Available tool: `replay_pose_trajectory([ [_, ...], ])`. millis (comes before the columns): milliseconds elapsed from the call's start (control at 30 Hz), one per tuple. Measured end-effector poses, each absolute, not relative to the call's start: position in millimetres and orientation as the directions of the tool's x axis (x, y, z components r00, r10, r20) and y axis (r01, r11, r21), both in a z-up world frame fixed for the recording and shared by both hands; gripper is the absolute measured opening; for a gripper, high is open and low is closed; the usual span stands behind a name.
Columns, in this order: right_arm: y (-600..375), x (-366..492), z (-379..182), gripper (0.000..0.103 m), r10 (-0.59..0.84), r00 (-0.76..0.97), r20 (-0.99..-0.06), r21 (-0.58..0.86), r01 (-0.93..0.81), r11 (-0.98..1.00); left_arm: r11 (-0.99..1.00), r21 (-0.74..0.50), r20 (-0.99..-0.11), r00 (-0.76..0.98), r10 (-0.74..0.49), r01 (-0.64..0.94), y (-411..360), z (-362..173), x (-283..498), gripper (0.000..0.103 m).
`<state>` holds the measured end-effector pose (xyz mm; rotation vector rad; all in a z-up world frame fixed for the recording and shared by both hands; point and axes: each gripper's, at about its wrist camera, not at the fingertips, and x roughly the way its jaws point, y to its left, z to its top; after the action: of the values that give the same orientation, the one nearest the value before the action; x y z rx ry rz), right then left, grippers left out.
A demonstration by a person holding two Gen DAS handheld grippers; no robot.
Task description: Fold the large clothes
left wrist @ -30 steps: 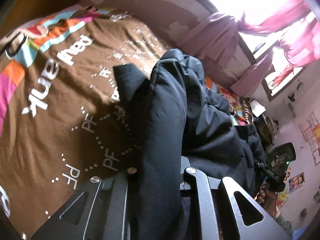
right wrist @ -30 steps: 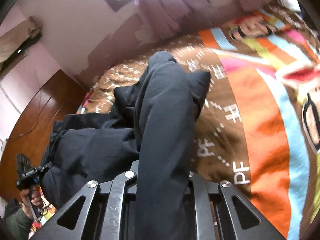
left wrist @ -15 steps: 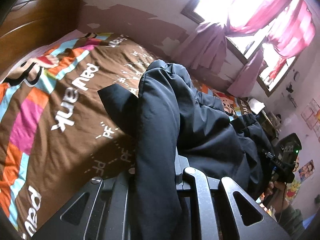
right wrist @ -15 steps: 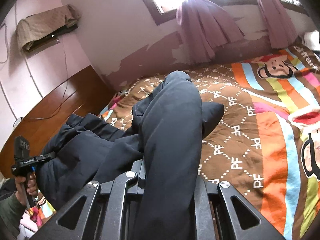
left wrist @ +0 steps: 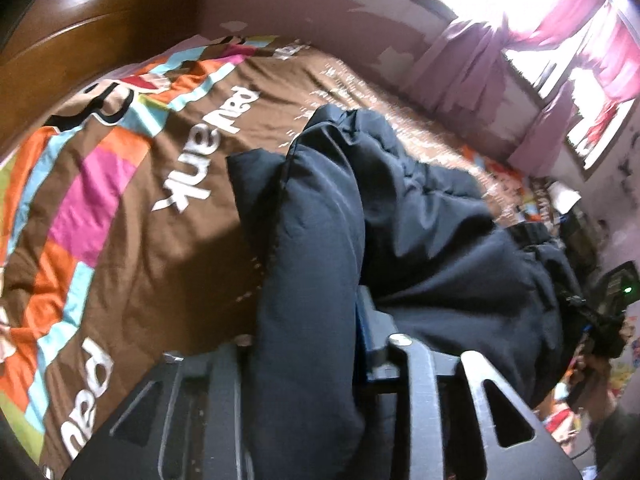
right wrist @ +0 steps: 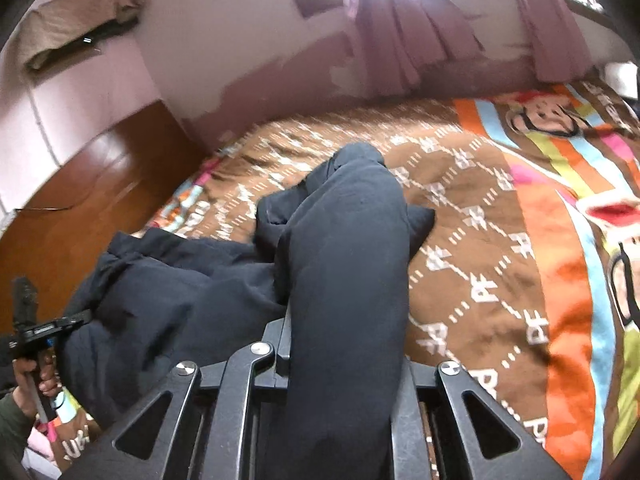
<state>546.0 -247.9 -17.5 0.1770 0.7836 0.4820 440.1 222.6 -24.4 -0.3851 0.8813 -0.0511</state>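
Observation:
A black padded garment (left wrist: 420, 240) lies bunched on a brown patterned bedspread (left wrist: 120, 200). One thick fold of it runs up through my left gripper (left wrist: 308, 320), whose jaws are opening with the cloth still filling the gap between them. In the right wrist view another fold of the garment (right wrist: 348, 240) passes through my right gripper (right wrist: 344, 340). Its jaws are opening slightly and the pads still press the cloth. The fingertips of both grippers are hidden under fabric.
The bedspread (right wrist: 500, 240) has orange, blue and pink stripes and cartoon faces. A wooden headboard (right wrist: 80, 200) stands at one side, with purple curtains (right wrist: 400, 40) and a bright window along the far wall. A hand (right wrist: 40, 376) grips the other tool's handle.
Both views have swung across the bed with the garment folds still between the jaws. The left jaws stand wider apart around their fold than before.

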Motion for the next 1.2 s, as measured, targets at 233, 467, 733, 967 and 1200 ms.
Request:
replay_pose_trajectory([
  [233, -266, 552, -41, 0.072, 0.361, 0.589, -0.723, 0.267, -0.245, 0.932, 0.951, -0.252, -0.757, 0.648, -0.081, -0.176, 211, -30, 434, 0.067],
  [467, -263, 537, -32, 0.09, 0.283, 0.633, -0.721, 0.162, -0.244, 0.956, 0.967, -0.136, -0.594, 0.799, 0.094, -0.216, 187, -1, 405, 0.1],
  [733, -258, 501, -11, 0.103, 0.206, 0.774, -0.599, 0.082, -0.196, 0.977, 0.979, -0.1, -0.5, 0.86, 0.106, -0.179, 150, 25, 386, 0.101],
  [967, -254, 468, 15, 0.103, 0.212, 0.85, -0.482, 0.069, -0.205, 0.976, 0.989, -0.013, -0.396, 0.909, 0.132, -0.149, 114, 41, 358, 0.101],
  [1200, -256, 437, 29, 0.103, 0.256, 0.874, -0.413, 0.099, -0.236, 0.967, 0.986, -0.012, -0.323, 0.934, 0.153, -0.166, 105, 52, 327, 0.101],
])
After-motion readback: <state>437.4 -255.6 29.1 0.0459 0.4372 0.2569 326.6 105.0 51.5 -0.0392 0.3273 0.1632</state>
